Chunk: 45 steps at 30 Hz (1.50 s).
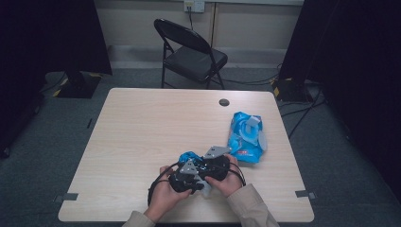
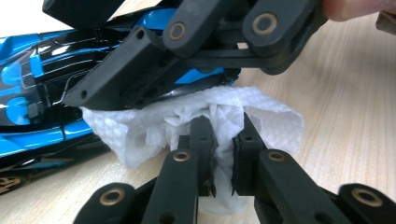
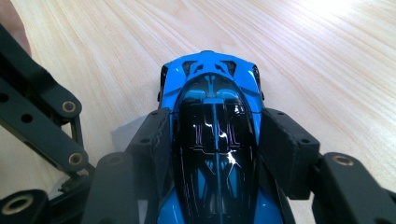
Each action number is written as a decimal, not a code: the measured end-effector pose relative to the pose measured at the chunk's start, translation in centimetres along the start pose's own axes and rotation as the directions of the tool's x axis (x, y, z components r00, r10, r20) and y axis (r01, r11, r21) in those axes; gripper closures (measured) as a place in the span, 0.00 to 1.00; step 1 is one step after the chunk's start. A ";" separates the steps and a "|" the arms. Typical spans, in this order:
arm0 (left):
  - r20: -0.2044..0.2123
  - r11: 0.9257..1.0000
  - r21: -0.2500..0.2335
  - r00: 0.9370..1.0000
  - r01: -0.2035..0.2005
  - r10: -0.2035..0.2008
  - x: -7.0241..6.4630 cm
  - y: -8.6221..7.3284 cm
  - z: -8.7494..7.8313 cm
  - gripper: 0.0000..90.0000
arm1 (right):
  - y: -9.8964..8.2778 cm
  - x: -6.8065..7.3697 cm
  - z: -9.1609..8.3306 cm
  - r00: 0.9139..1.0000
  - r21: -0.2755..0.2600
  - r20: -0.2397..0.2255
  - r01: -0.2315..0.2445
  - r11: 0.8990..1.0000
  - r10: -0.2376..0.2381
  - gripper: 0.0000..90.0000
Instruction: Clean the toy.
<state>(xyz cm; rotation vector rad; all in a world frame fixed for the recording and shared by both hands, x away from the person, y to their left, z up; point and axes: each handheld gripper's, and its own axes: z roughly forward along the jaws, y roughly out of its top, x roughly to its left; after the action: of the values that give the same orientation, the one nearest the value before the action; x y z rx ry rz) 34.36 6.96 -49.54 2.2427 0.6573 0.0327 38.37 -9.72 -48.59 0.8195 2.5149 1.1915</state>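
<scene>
- High view: both grippers meet near the table's (image 1: 142, 123) front edge, the left gripper (image 1: 185, 176) just beside the right gripper (image 1: 215, 163), with a blue toy car (image 1: 190, 156) poking out between them. A blue wipes pack (image 1: 246, 137) lies apart, to the right.
- Right gripper view: right gripper (image 3: 215, 140) is clamped on the toy car (image 3: 212, 140), one jaw against each flank, nose pointing away over the wood.
- Left gripper view: left gripper (image 2: 224, 149) is pinched tight on a crumpled white wipe (image 2: 187, 116), which presses against the car's side (image 2: 32, 88) right under the other gripper's jaw.
- Judged step: wiping the car body while the other gripper steadies it.
- Risk: the car's shell is glossy and tapered; a hard sideways push from the wipe could make it slide or twist out of the jaws.
- Risk: the wipe sits close under the right jaw; a stroke that way could snag or drag the tissue out of the pinch.
- Risk: the two grippers work very near each other and could knock together.
- View differences: the left gripper view shows the wipe's contact with the car; the right gripper view gives the grip on both flanks; the high view adds the wipes pack and the spot on the table.
</scene>
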 end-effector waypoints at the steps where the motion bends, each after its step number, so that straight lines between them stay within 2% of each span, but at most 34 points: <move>1: 0.001 1.000 -0.001 1.000 0.002 -0.002 0.0 0.0 0.0 0.91 | 0.0 0.0 0.0 1.000 -0.001 0.000 0.001 1.000 -0.001 0.50; 8: 0.018 1.000 -0.006 1.000 0.000 0.001 -0.3 0.0 0.2 0.91 | 0.0 0.0 0.0 1.000 -0.002 -0.001 -0.003 1.000 0.003 0.50; 9: 0.039 1.000 -0.011 0.999 -0.005 0.006 -0.4 0.0 0.4 0.91 | 0.0 0.0 0.0 1.000 -0.003 0.000 -0.002 1.000 0.002 0.50; 14: 0.080 1.000 -0.011 0.997 -0.014 0.014 -1.0 0.1 0.7 0.91 | 0.0 0.0 0.0 1.000 -0.007 -0.003 -0.002 1.000 0.002 0.50; 19: 0.086 1.000 -0.006 0.996 -0.011 0.011 -0.8 0.0 0.2 0.91 | -0.1 0.0 0.0 1.000 -0.010 -0.004 -0.001 1.000 0.001 0.50; 24: 0.079 1.000 0.014 0.997 -0.012 0.011 -0.1 -0.3 -1.0 0.91 | -0.1 -0.1 0.0 1.000 -0.011 -0.004 0.000 1.000 0.000 0.50; 28: 0.059 1.000 0.019 0.998 -0.003 0.002 0.7 -1.0 -2.3 0.91 | -0.1 0.0 0.0 1.000 -0.012 -0.003 -0.003 1.000 0.003 0.50; 33: 0.010 1.000 0.007 1.000 0.024 -0.024 2.0 -1.9 -4.4 0.91 | -0.1 0.0 0.0 1.000 -0.013 -0.003 -0.004 1.000 0.004 0.50; 34: -0.010 0.999 -0.002 0.999 0.034 -0.034 2.5 -2.1 -5.3 0.91 | -0.1 0.0 0.0 1.000 -0.013 -0.003 -0.003 1.000 0.003 0.50; 38: -0.041 0.998 -0.025 0.998 0.051 -0.052 3.4 -2.3 -6.3 0.91 | -0.1 0.0 0.0 1.000 -0.014 -0.003 -0.003 1.000 0.003 0.50; 39: -0.063 0.997 -0.037 0.996 0.063 -0.066 4.0 -2.3 -6.7 0.91 | -0.1 0.0 0.0 1.000 -0.014 -0.003 -0.003 1.000 0.003 0.50; 42: -0.082 0.996 -0.046 0.994 0.074 -0.077 4.7 -2.4 -6.9 0.91 | -0.1 0.0 0.0 1.000 -0.014 -0.002 -0.004 1.000 0.004 0.50; 43: -0.105 0.996 -0.043 0.991 0.083 -0.087 5.3 -2.6 -6.9 0.91 | -0.2 0.0 0.0 1.000 -0.014 -0.002 -0.004 1.000 0.004 0.50; 45: -0.106 0.995 -0.045 0.990 0.090 -0.094 5.5 -2.7 -6.7 0.91 | -0.2 0.0 0.0 1.000 -0.014 -0.002 -0.003 1.000 0.003 0.50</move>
<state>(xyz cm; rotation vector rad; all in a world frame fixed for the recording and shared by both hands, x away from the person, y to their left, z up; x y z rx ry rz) 36.42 15.67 -47.74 2.1818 0.8108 0.1214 38.34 -9.78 -48.73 0.8195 2.5049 1.2109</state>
